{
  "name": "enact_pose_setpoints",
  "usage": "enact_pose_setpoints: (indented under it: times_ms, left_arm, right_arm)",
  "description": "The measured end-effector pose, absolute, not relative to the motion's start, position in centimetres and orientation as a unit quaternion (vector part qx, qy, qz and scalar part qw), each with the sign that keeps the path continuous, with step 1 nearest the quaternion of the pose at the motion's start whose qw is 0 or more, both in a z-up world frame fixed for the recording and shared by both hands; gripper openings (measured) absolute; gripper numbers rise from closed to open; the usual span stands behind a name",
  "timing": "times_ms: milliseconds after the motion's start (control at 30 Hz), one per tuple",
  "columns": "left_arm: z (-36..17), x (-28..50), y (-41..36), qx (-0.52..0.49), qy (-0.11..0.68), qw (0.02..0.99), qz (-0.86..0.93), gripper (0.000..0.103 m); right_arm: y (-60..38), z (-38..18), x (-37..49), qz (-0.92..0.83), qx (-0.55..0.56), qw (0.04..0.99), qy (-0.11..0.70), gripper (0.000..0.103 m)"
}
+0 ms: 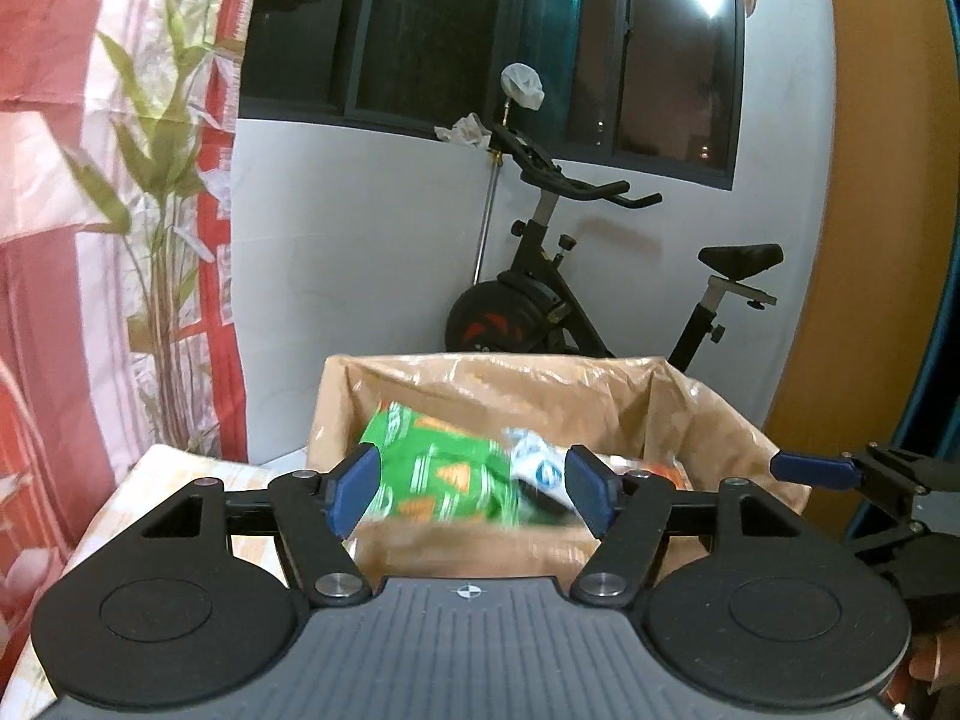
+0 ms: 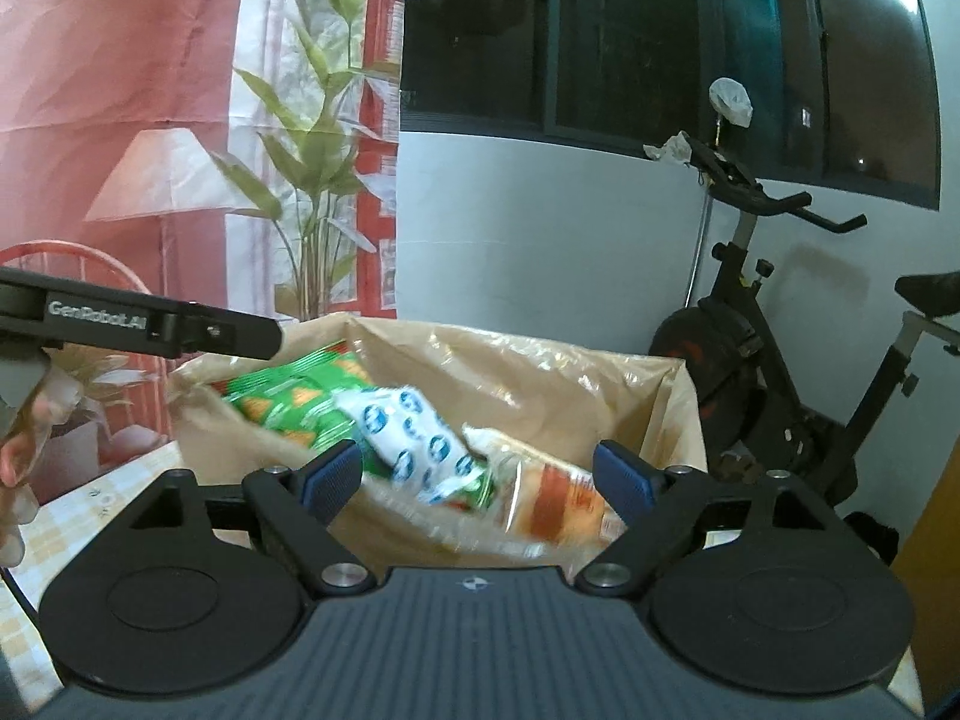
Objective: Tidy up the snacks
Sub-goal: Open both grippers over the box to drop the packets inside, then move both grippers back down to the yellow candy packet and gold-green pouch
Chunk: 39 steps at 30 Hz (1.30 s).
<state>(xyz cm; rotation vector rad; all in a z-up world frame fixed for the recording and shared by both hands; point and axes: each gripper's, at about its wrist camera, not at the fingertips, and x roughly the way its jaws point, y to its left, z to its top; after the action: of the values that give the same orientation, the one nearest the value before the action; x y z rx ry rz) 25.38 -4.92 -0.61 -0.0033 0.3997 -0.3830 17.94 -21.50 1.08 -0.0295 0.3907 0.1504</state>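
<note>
A cardboard box lined with a brown plastic bag holds several snack packs. A green chip pack lies at its left. A white pack with blue dots lies in the middle. A clear pack with an orange label lies at the right. My left gripper is open in front of the box, with nothing between its fingers. My right gripper is open in front of the box, also empty. The right gripper's blue fingertip shows in the left wrist view.
The box stands on a table with a pale patterned cloth. An exercise bike stands behind it by a white wall under a dark window. A printed curtain hangs at the left. A wooden panel is at the right.
</note>
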Motion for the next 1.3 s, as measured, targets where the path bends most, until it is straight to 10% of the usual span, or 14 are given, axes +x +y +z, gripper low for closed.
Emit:
enact_pose_setpoints:
  times_ms: [1300]
  left_arm:
    - [-13.9,18.4,-4.0,-0.033,0.312,0.928,-0.201,0.07]
  right_arm:
    - [-24.0,-11.8,8.0,-0.006,0.021,0.944,0.329,0.084]
